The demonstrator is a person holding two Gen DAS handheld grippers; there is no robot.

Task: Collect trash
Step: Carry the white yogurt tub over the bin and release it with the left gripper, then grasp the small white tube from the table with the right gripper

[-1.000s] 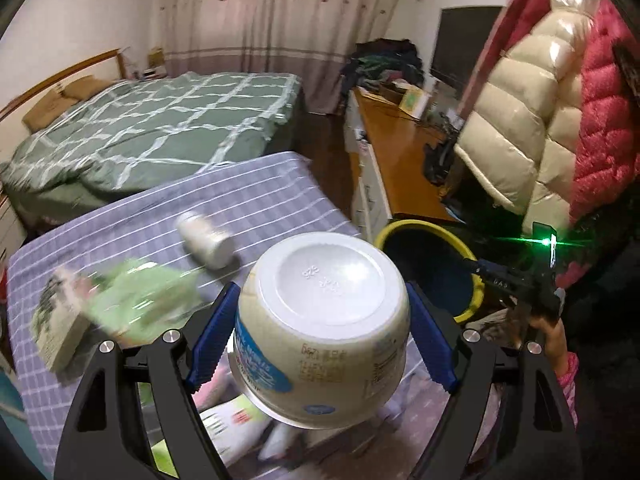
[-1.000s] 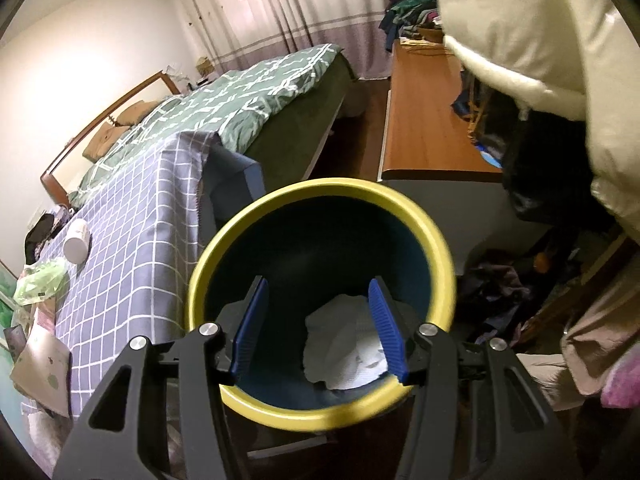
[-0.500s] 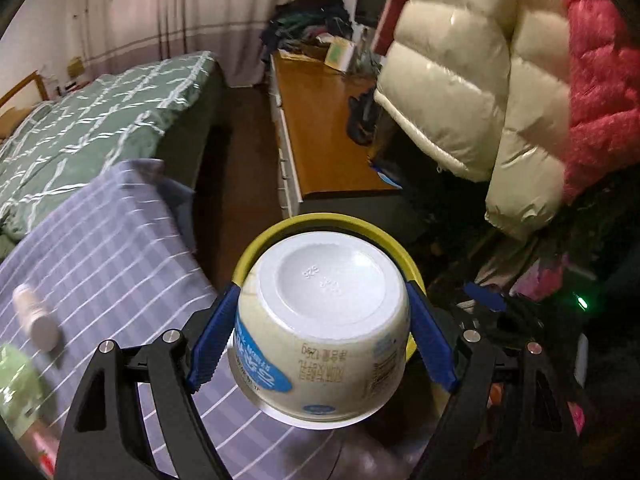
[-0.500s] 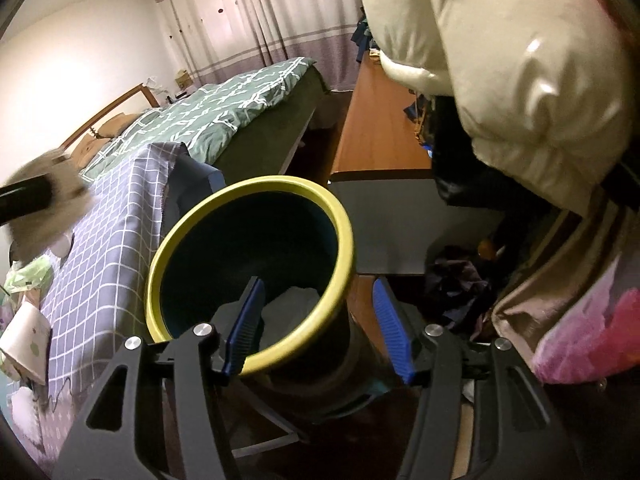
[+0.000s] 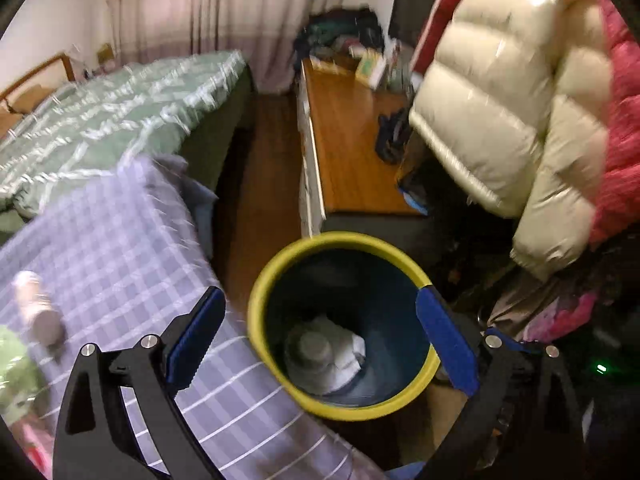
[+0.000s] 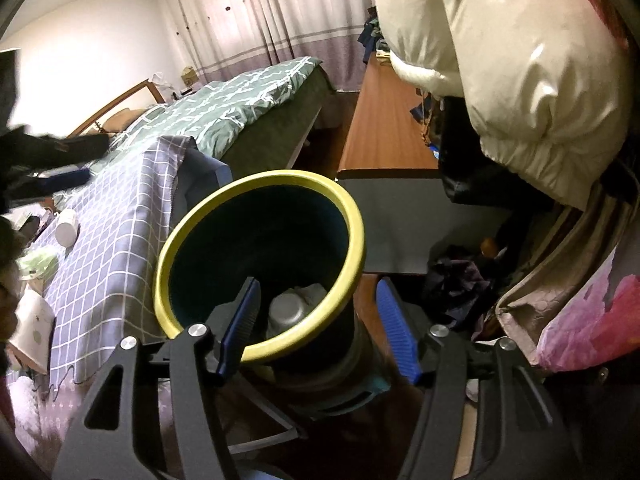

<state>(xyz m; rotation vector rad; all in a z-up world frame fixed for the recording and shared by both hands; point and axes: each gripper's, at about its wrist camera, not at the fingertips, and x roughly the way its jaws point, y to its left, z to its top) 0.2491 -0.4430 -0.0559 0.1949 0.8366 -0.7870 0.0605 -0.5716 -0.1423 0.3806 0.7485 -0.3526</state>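
Note:
A dark bin with a yellow rim stands on the floor beside the table. The white cup lies inside it, bottom up, on crumpled white paper. My left gripper is open and empty above the bin's mouth. My right gripper is open and empty, its fingers straddling the bin's near rim. A small white bottle and a green bag lie on the checked tablecloth.
A green-quilted bed lies behind the table. A wooden dresser stands to the right of the floor gap. Puffy cream and red jackets hang close above the bin on the right. A booklet lies on the table.
My left gripper opened and let go of the white cup, which now lies in the bin. The right gripper drew back slightly along the bin's rim.

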